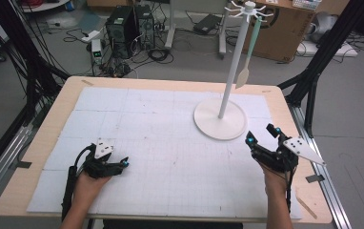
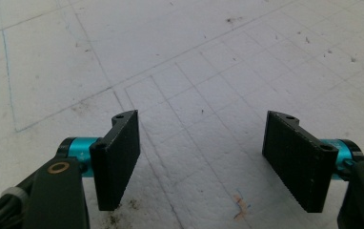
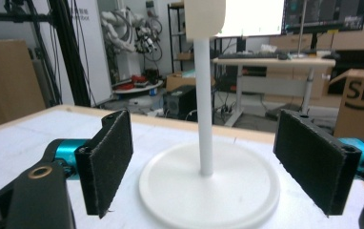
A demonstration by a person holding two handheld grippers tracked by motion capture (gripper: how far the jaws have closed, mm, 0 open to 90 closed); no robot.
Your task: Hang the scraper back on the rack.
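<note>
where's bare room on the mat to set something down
The white mat is bare from the left claw across to the right claw, and along its far left. Only the stand base, far right, takes space.

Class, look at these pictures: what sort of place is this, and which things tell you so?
Probably a robotics lab or workshop. A wooden table with a white gridded mat stands among black desktop computer towers and loose cables on the floor; brown cardboard boxes sit behind, and a desk with a lit monitor shows farther back.
</note>
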